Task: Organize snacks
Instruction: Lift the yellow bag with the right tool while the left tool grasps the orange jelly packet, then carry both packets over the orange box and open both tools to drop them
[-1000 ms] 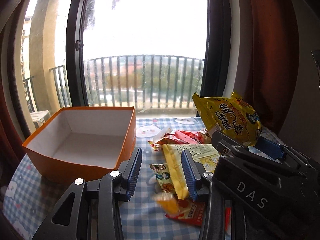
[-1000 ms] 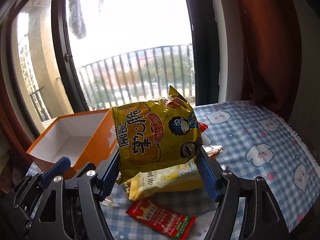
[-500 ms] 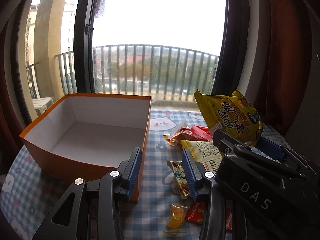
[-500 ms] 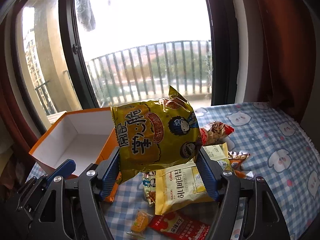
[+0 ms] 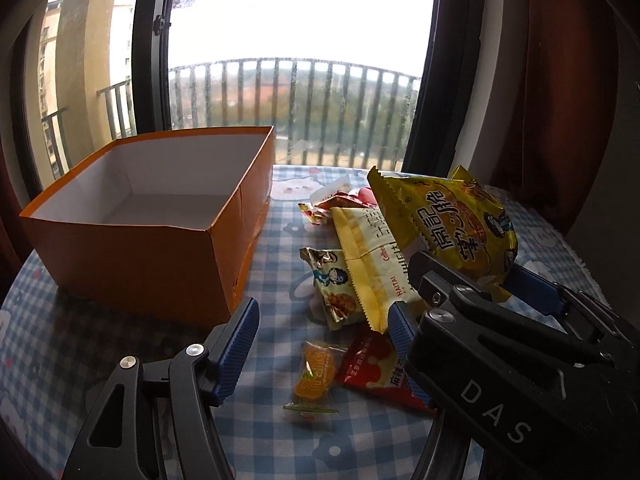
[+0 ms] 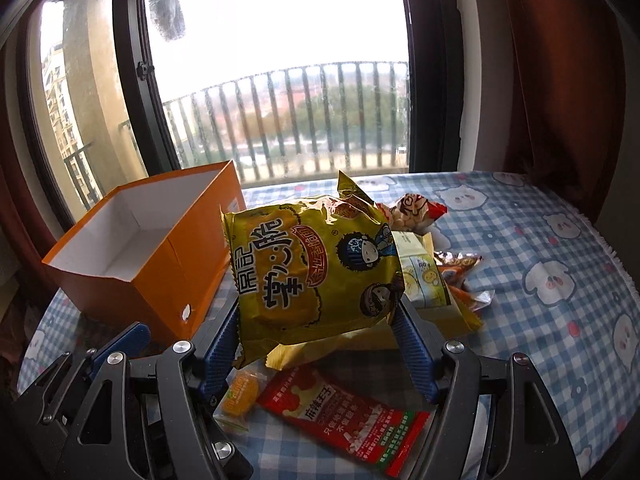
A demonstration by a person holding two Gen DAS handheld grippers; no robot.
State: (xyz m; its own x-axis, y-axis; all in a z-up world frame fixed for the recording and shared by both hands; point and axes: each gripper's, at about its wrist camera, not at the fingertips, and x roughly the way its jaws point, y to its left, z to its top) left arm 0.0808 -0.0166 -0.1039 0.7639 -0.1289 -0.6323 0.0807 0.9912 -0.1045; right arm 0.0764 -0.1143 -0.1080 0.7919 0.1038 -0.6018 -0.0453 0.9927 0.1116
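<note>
Yellow bag [image 6: 316,276] pinched in right gripper [image 6: 316,344], held just right of box [image 6: 132,256].
Left gripper [image 5: 320,340] has just been spread, nothing between; candy [image 5: 316,372] lies just ahead, nearer to it.

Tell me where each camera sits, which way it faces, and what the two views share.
Left wrist: on the left gripper, facing the window over the orange box; its open jaws have just been opening, empty; the right gripper crosses at right.
Right wrist: on the right gripper, facing the window; its fingers clamp the yellow chip bag; the left gripper shows bottom left.
Shared: box, chip bag, red sachet, orange candy, checked tablecloth.
</note>
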